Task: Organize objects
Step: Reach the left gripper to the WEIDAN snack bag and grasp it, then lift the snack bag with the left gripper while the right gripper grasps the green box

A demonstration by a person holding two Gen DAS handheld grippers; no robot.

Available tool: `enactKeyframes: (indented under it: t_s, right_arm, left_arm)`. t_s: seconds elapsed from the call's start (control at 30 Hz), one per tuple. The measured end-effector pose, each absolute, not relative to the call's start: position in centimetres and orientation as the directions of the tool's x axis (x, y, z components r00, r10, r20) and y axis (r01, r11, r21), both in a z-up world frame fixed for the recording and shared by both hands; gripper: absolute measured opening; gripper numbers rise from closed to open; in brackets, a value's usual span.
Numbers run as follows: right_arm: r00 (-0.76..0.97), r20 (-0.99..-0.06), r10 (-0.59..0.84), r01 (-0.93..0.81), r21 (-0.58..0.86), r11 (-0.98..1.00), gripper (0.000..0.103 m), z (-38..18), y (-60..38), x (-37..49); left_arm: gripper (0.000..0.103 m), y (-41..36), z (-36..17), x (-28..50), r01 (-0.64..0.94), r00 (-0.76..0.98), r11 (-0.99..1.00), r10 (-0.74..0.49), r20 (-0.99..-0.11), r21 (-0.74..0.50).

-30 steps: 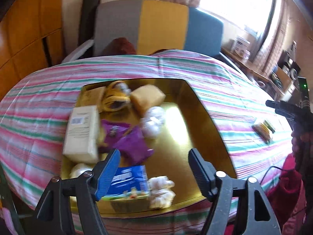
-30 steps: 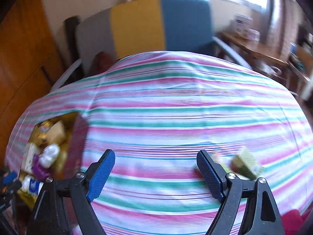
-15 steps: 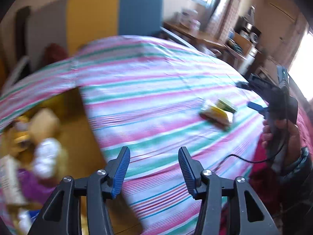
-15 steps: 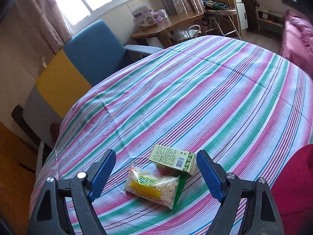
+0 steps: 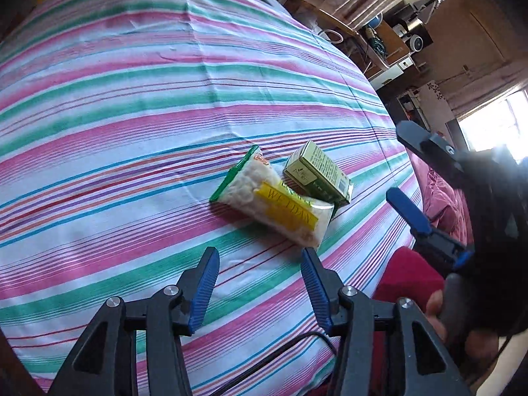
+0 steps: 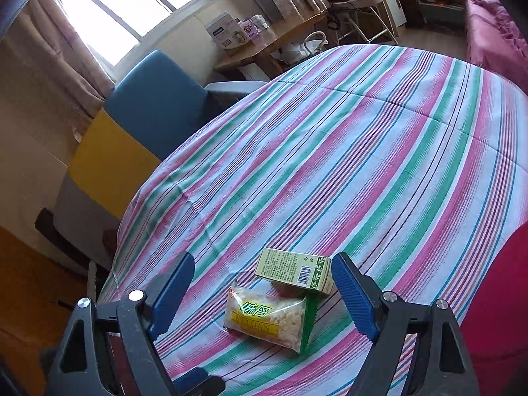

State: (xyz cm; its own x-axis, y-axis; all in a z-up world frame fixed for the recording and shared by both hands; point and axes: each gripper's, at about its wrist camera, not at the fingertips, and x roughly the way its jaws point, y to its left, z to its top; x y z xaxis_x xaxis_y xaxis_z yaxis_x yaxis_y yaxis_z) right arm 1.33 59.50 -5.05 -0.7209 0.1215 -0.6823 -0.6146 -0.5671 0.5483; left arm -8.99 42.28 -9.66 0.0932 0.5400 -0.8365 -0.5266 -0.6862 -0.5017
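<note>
A clear snack packet with a yellow and green label (image 5: 275, 205) lies on the striped tablecloth (image 5: 132, 105), touching a small green box (image 5: 318, 174) beside it. My left gripper (image 5: 260, 283) is open and empty, just short of the packet. My right gripper (image 6: 264, 293) is open and empty, its fingers standing on either side of the packet (image 6: 269, 320) and the box (image 6: 295, 270), above them. The right gripper also shows in the left wrist view (image 5: 409, 178), at the right of the two items.
A blue, yellow and grey chair (image 6: 138, 122) stands at the table's far side. A wooden desk with boxes (image 6: 250, 43) is under the window. A red cloth (image 6: 498, 297) hangs at the table's near right edge. A black cable (image 5: 280, 353) runs below my left gripper.
The left gripper has swung right, away from the gold tray of items, and now faces the packet and box. The right gripper has moved closer over the same two items.
</note>
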Motion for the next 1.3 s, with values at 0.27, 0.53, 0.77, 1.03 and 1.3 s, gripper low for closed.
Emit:
enactKeyframes:
  t_s: [0.27, 0.53, 0.77, 1.03, 1.3]
  right_arm:
    - [-0.744, -0.660, 0.103, -0.596, 0.588, -0.547, 0.086, -5.2, 59.9, 1.6]
    - [-0.758, -0.646, 0.091, -0.590, 0.621, -0.515, 0.087, -5.5, 60.5, 1.8]
    - [-0.744, -0.664, 0.070, -0.601, 0.619, -0.506, 0.087, -6.0, 60.6, 1.5]
    - [-0.696, -0.716, 0.041, -0.622, 0.575, -0.532, 0.087, -7.0, 60.3, 0.7]
    - [-0.588, -0.806, 0.069, -0.664, 0.432, -0.611, 0.087, -7.4, 59.3, -1.0]
  left_arm:
    - [0.066, 47.0, -11.2, -11.1, -0.434, 0.082, -0.745, 0.528, -0.846, -0.507]
    - [0.071, 51.1, -11.4, -9.6, -0.640, -0.045, -0.713, 0.408, -0.912, -0.287]
    - [0.045, 50.0, -11.3, -8.4, -0.743, -0.129, -0.655, 0.345, -0.930, -0.140]
    - [0.044, 43.2, -11.0, -7.6, -0.758, -0.146, -0.637, 0.376, -0.915, -0.141]
    - [0.043, 34.9, -10.9, -6.4, -0.718, -0.138, -0.665, 0.423, -0.896, -0.204]
